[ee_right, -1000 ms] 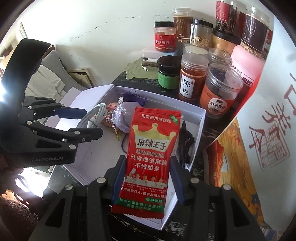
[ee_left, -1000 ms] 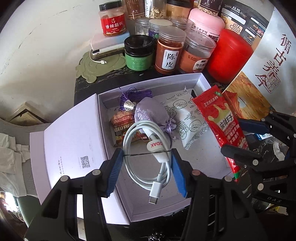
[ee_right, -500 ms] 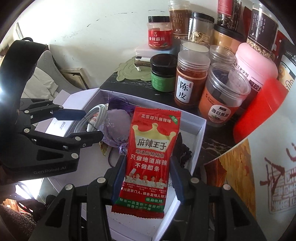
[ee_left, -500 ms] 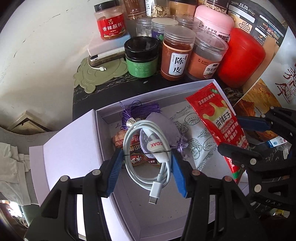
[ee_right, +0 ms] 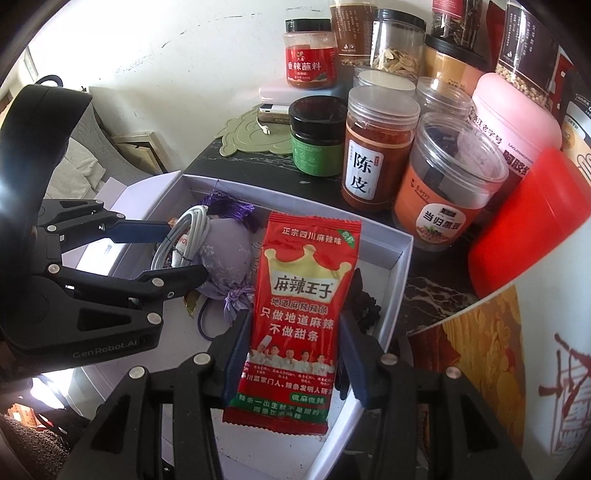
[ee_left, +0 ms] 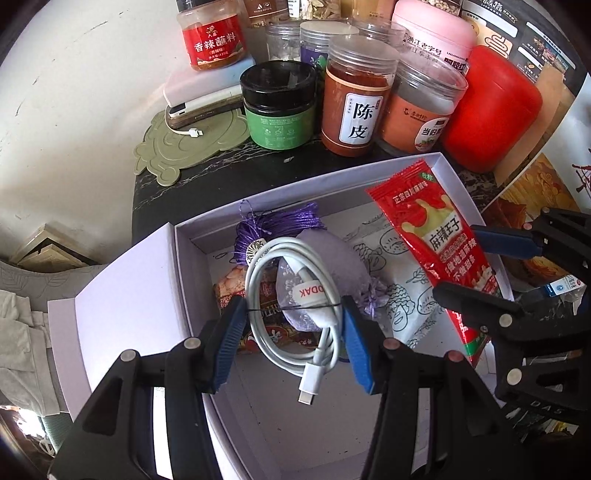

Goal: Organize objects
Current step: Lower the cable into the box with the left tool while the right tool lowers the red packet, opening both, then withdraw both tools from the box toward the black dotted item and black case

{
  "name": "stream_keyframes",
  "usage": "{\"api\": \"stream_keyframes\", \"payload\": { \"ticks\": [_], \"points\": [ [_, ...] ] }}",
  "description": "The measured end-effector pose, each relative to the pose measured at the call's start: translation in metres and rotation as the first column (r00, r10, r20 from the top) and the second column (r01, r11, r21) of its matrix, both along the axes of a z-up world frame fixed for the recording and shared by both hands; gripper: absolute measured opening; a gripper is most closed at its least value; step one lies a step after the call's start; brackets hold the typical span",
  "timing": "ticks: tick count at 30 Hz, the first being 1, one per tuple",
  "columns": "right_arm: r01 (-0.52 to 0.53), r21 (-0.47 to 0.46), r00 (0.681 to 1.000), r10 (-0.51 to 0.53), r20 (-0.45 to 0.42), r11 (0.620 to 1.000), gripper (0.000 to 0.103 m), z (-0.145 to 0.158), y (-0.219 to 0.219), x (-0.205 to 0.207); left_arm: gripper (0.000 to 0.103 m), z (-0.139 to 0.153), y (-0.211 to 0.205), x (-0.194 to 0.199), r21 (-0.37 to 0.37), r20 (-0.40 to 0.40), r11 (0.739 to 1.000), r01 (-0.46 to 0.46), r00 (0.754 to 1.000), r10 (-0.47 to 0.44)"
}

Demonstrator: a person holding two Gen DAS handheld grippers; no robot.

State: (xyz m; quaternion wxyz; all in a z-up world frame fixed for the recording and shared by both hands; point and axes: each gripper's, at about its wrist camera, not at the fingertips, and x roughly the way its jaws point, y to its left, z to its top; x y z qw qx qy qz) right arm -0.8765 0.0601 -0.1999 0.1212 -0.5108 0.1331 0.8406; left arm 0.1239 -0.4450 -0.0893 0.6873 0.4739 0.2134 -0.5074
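Note:
My left gripper (ee_left: 293,314) is shut on a coiled white charging cable (ee_left: 295,295) and holds it above the open white box (ee_left: 448,173). My right gripper (ee_right: 293,325) is shut on a red snack packet (ee_right: 301,295), held over the box's right side (ee_right: 400,266); the packet also shows in the left wrist view (ee_left: 439,236). Inside the box lie a purple sachet (ee_right: 221,258), a purple tassel (ee_left: 280,223), a snack pack (ee_left: 266,295) and a white patterned packet (ee_left: 402,299). A dark object (ee_right: 367,306) lies behind the red packet.
Several jars stand behind the box: a green jar with a black lid (ee_left: 279,107), an orange-powder jar (ee_left: 356,103), a red-label jar (ee_left: 216,40), a pink tub (ee_left: 436,29) and a red container (ee_left: 491,110). A power bank (ee_left: 199,98) rests on a green mat (ee_left: 192,144). The box lid (ee_left: 129,295) lies at left.
Both grippers have moved forward toward the jars while still holding the cable and the packet. The box and its contents sit lower and nearer in both views.

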Motion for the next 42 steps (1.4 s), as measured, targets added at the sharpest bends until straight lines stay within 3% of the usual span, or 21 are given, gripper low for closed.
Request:
{"api": "stream_keyframes", "payload": {
  "ticks": [20, 42],
  "points": [
    [0.015, 0.053, 1.000, -0.016, 0.025, 0.999, 0.051, 0.006, -0.004, -0.003, 0.050, 0.008, 0.006, -0.003, -0.011, 0.043, 1.000, -0.004, 0.999, 0.004],
    [0.027, 0.133, 0.999, -0.022, -0.036, 0.991, 0.051, 0.067, -0.022, 0.014, 0.050, 0.072, 0.047, -0.033, -0.134, 0.112, 0.990, 0.037, 0.993, -0.022]
  ]
}}
